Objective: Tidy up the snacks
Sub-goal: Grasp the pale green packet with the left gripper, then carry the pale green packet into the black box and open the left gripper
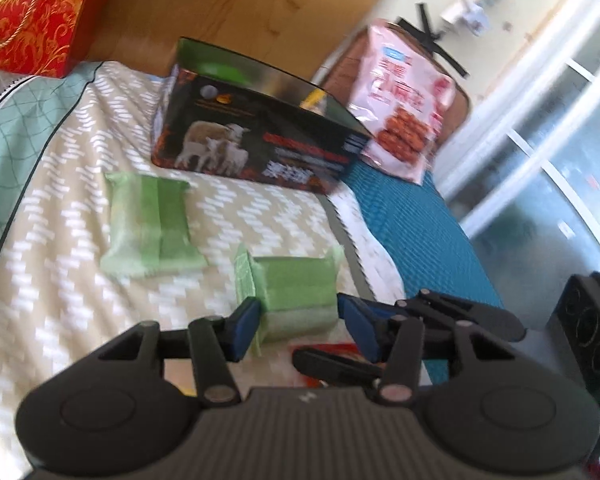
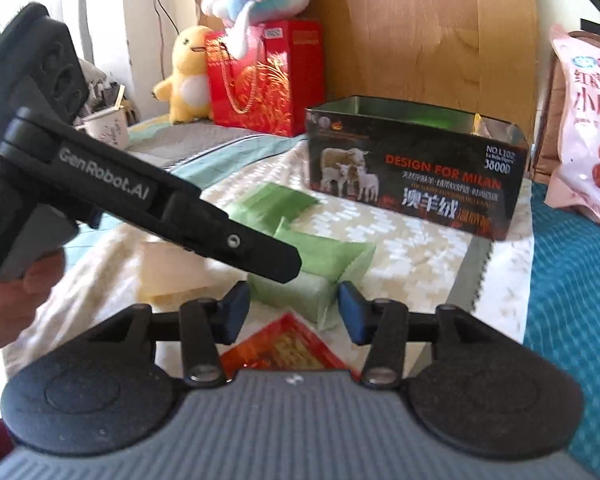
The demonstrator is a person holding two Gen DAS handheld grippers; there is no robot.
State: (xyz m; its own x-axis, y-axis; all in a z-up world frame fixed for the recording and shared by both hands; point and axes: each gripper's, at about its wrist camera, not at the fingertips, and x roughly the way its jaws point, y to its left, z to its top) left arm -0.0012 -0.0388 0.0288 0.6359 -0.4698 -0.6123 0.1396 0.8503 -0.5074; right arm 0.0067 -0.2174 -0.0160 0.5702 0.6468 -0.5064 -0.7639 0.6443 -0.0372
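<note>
Left gripper [image 1: 298, 330] spread wide around the near green snack packet [image 1: 296, 292], pads not visibly pressing it. Right gripper [image 2: 292, 312] just as wide, framing the same packet [image 2: 290, 294], nothing held. The left tool [image 2: 152, 204] crosses the right view just above that packet. A second green packet [image 1: 152, 226] lies between it and the black tin [image 2: 416, 172], which stands open-topped on the bedspread [image 1: 60, 200]. Right of the tin leans a pink snack bag [image 1: 404, 100]; left of it, a red gift bag [image 2: 266, 76].
</note>
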